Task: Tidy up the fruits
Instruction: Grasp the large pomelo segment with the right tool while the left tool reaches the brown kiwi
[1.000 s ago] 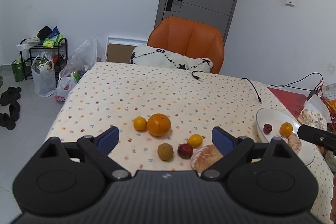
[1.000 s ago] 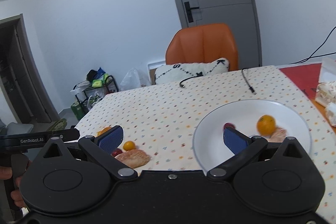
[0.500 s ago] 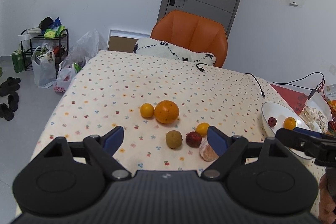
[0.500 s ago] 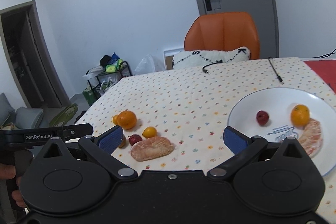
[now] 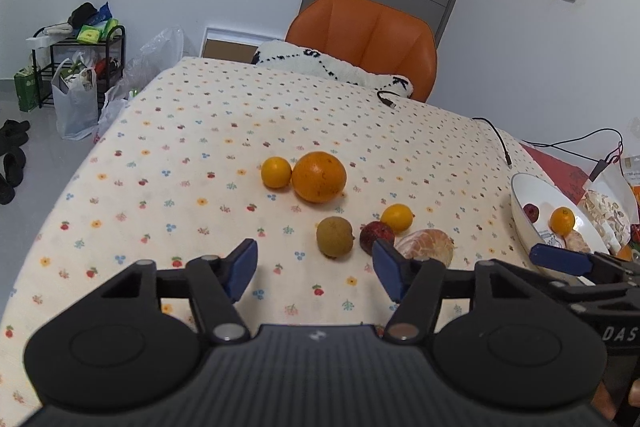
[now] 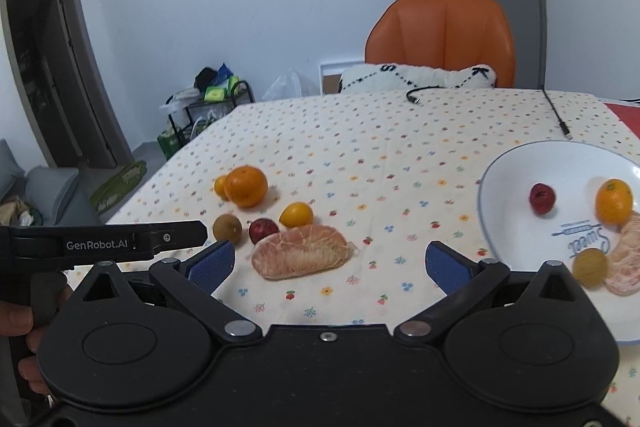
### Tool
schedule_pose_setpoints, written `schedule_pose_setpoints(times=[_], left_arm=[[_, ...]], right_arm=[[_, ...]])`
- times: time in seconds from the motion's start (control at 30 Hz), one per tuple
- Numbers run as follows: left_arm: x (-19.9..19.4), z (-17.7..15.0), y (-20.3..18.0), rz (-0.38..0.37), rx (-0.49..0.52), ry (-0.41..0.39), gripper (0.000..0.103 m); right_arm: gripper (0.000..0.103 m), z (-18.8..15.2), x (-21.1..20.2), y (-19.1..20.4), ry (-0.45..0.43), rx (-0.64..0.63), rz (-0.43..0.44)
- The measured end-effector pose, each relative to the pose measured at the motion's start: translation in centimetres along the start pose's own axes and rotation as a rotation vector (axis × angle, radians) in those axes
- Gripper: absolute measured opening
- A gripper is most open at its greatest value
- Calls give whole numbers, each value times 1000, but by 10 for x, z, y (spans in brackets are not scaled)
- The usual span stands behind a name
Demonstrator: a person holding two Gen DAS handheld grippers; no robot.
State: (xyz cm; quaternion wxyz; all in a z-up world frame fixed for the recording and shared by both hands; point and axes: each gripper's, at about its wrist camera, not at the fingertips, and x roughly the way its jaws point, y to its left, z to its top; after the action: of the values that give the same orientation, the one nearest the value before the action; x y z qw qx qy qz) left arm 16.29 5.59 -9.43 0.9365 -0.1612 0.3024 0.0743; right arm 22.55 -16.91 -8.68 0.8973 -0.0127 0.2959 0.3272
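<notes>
Loose fruit lies on the flowered tablecloth (image 5: 192,147): a big orange (image 5: 319,177), a small orange (image 5: 276,172), a brown kiwi (image 5: 335,237), a dark red fruit (image 5: 376,236), a small yellow citrus (image 5: 397,217) and a peeled pomelo piece (image 6: 303,252). A white plate (image 6: 508,227) at the right holds a red fruit (image 6: 542,198), an orange (image 6: 614,201), a brown fruit (image 6: 589,267) and a peeled segment (image 6: 628,263). My left gripper (image 5: 314,269) is open, just short of the kiwi. My right gripper (image 6: 330,263) is open, in front of the pomelo piece.
An orange chair (image 5: 368,35) with a white cushion (image 5: 332,63) stands at the table's far side. Black cables (image 5: 496,139) lie on the far right of the table. A red mat (image 5: 560,171) and snack bags lie beyond the plate.
Both grippers have moved left and forward toward the loose fruit. The plate has slid to the right edge of the right wrist view. Both stay open and empty.
</notes>
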Motion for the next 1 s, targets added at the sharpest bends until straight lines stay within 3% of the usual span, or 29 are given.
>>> schedule_pose_setpoints(times=[0.63, 1.0], left_arm=[[14, -4, 4, -15, -19, 16, 40], [15, 4, 12, -21, -42, 9, 37]], right_arm=[[103, -6, 46, 6, 82, -31, 8], [101, 1, 62, 13, 88, -91, 5]])
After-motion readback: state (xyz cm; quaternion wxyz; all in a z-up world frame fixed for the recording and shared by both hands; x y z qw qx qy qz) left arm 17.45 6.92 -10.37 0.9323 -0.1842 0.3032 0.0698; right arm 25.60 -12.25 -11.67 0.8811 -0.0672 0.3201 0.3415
